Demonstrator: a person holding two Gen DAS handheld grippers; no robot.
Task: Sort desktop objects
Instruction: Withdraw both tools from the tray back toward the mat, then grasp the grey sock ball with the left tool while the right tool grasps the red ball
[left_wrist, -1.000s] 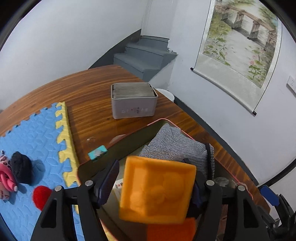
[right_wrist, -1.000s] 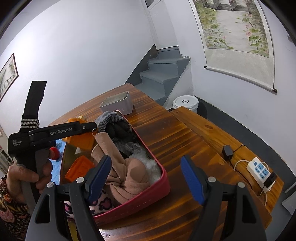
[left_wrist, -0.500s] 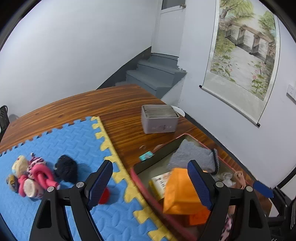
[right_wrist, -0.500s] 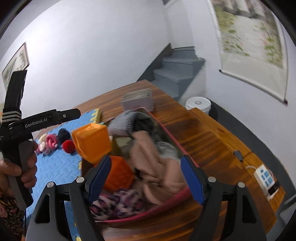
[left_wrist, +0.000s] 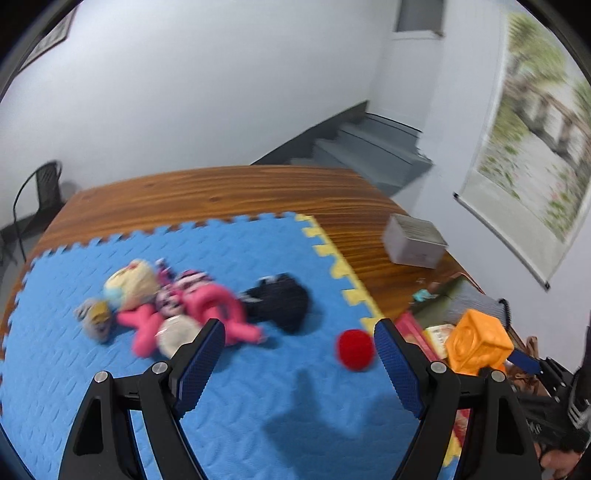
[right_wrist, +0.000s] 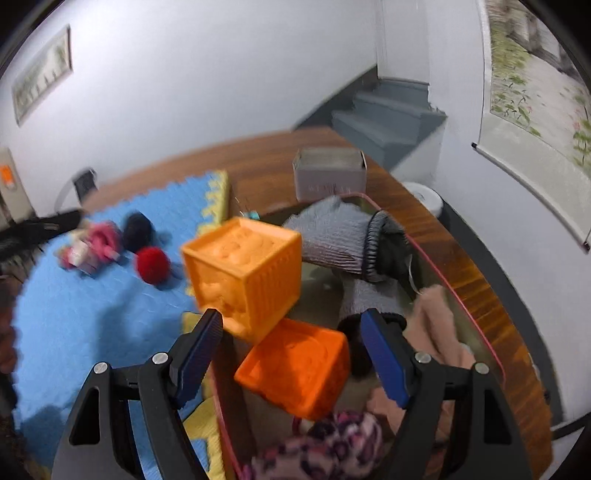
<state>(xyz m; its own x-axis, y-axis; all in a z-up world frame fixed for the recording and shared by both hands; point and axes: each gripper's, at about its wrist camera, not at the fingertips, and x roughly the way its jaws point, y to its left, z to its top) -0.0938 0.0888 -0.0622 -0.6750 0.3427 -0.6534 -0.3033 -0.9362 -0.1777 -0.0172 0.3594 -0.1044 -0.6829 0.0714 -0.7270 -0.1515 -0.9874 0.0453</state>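
My left gripper (left_wrist: 299, 354) is open and empty above the blue foam mat (left_wrist: 155, 387). On the mat lie a red pompom (left_wrist: 355, 349), a dark blue knit item (left_wrist: 284, 301) and a blurred pile of pink and cream soft toys (left_wrist: 173, 302). My right gripper (right_wrist: 291, 350) is open over the red-rimmed bin (right_wrist: 476, 317). A light orange cube (right_wrist: 243, 273) sits tilted at the bin's left edge on a darker orange cube (right_wrist: 299, 365). The light orange cube also shows in the left wrist view (left_wrist: 478, 341).
The bin holds grey knit cloth (right_wrist: 336, 236), a pink cloth (right_wrist: 436, 328) and a spotted pink cloth (right_wrist: 332, 443). A grey tin box (right_wrist: 328, 173) stands on the wooden table (left_wrist: 221, 192) beyond the bin. A chair (left_wrist: 37, 195) stands at the far left.
My left gripper let go of the light orange cube, then swung left over the blue mat. The right gripper moved closer over the bin and the cubes.
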